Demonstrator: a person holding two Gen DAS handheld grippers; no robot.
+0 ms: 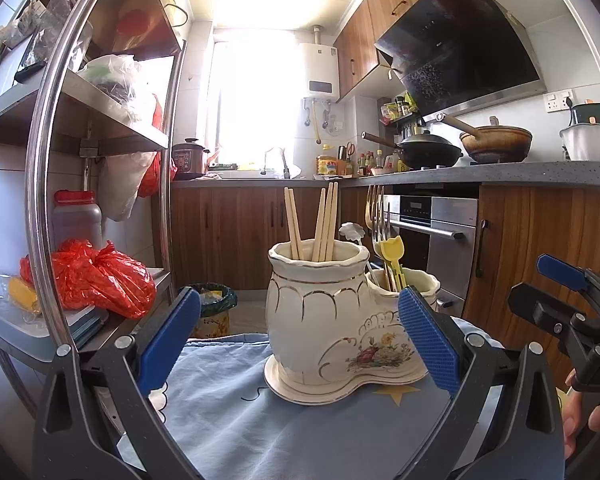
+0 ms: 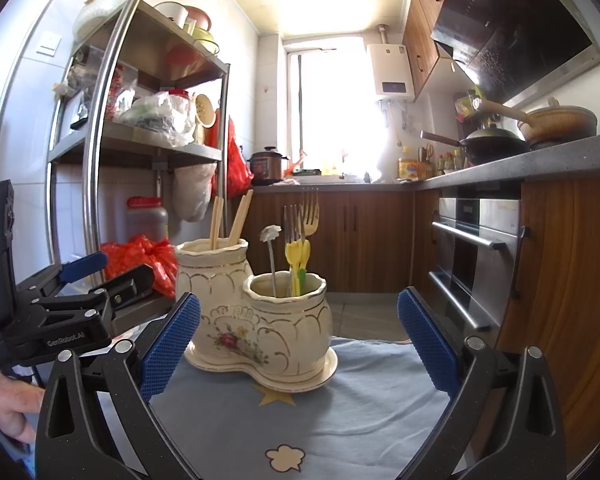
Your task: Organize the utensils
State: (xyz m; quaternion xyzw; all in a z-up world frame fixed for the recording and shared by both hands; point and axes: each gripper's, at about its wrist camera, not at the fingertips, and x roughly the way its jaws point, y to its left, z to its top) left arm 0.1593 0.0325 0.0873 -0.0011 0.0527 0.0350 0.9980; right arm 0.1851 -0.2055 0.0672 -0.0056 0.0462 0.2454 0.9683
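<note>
A cream ceramic double utensil holder (image 1: 332, 320) (image 2: 256, 320) with gold trim and a flower print stands on a blue cloth (image 1: 260, 412) (image 2: 320, 412). Its taller cup holds several wooden chopsticks (image 1: 320, 224) (image 2: 230, 222). Its lower cup holds forks (image 1: 378, 216) (image 2: 300, 220), yellow plastic picks (image 1: 394, 256) (image 2: 298, 260) and a flower-topped stick (image 2: 271, 256). My left gripper (image 1: 300, 344) is open and empty, just in front of the holder. My right gripper (image 2: 300, 344) is open and empty, also in front of it. Each gripper shows at the edge of the other's view.
A steel shelf rack (image 1: 100, 128) (image 2: 112, 140) with bags and jars stands left. A red plastic bag (image 1: 96, 276) lies on its lower shelf. Wooden cabinets, an oven (image 2: 476, 256) and a counter with a wok (image 1: 424, 150) are right. A bin (image 1: 216, 308) sits on the floor.
</note>
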